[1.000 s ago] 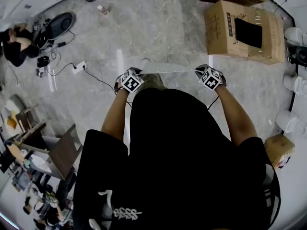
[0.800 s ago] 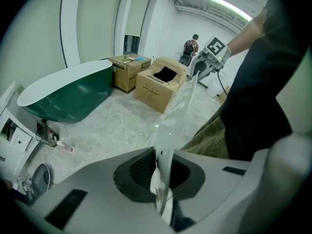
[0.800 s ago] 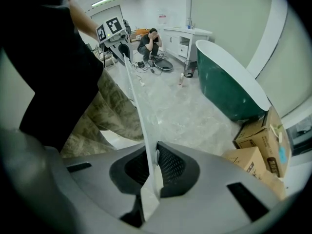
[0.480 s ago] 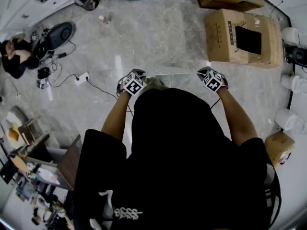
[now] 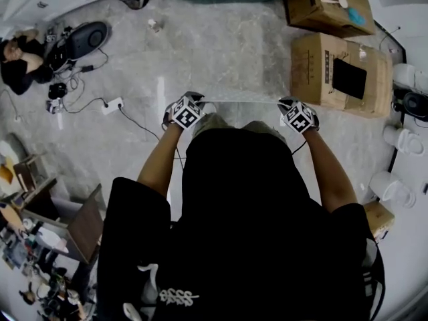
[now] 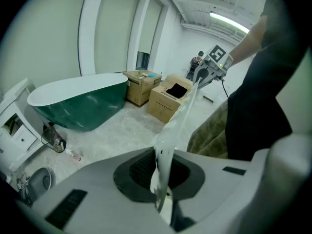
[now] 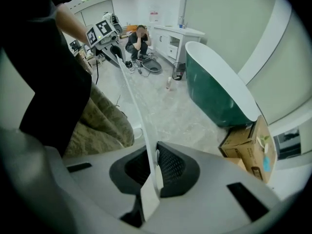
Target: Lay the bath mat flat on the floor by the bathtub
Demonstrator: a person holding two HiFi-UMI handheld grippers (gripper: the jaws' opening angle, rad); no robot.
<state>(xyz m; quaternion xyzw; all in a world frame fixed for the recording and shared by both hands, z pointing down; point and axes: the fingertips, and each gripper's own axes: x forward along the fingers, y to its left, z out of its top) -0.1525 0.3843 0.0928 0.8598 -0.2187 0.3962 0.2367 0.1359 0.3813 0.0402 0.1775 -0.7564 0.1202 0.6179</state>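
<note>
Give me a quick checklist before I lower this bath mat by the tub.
1. Left claw shut on the bath mat: ok.
2. Right claw shut on its other end: ok.
3. Top edge taut between the claws: ok.
4. Floor beside the bathtub bare: ok; a small bottle lies off toward one end.
5. Cardboard boxes clear of the drop spot: ok, off to the side.
6. Hanging part free of legs and feet: cannot tell; the torso hides it.

Staged bathroom in bare hall: bathtub (image 6: 78, 104), cardboard boxes (image 5: 313, 65), marble floor (image 5: 227, 52).
</note>
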